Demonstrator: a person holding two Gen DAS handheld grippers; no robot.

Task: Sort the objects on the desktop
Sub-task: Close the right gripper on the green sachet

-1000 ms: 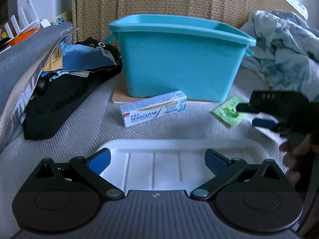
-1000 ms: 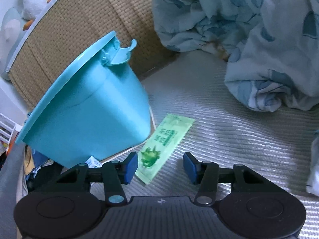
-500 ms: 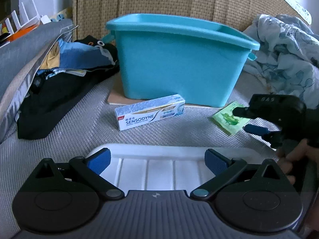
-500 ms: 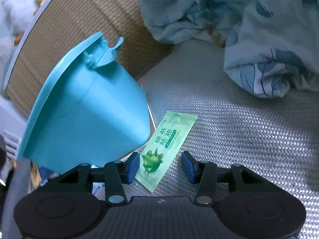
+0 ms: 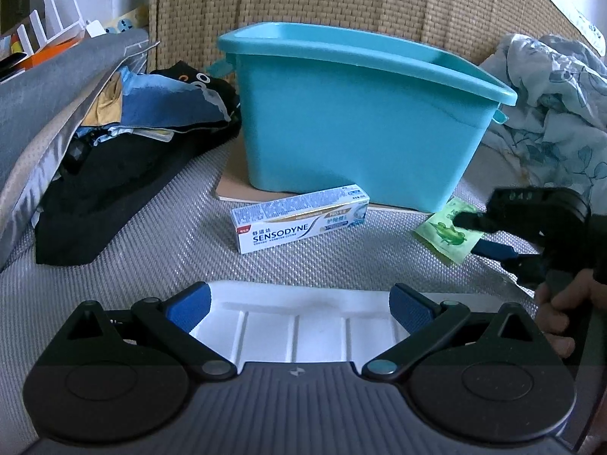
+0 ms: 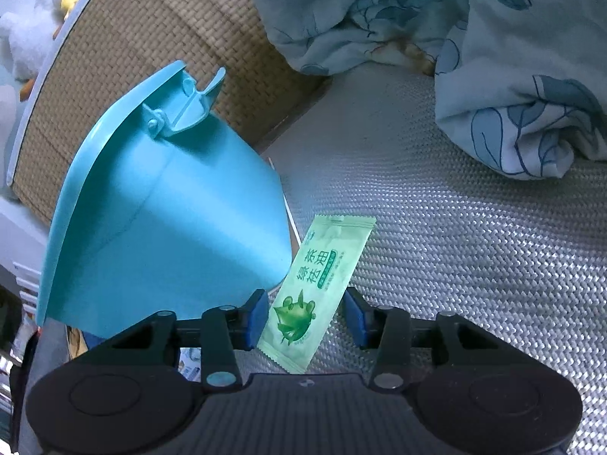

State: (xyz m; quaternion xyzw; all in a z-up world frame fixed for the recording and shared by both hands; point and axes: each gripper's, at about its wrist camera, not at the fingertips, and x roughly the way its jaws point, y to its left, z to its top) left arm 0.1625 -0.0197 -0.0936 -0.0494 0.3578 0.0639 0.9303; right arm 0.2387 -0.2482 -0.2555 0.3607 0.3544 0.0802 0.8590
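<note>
The green sachet [image 6: 316,284] lies flat on the woven mat beside the blue tub [image 6: 163,227], long axis running forward between the closing, not yet pinching jaws of the right gripper [image 6: 305,318]. The left gripper [image 5: 299,303], spread, hovers over a white tray [image 5: 299,330].

floral blanket [image 6: 504,87] crumpled | dark clothes [image 5: 114,174] piled | woven headboard [image 5: 341,3]

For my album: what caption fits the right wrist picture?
Right gripper closing around a green packet beside the blue tub.
</note>
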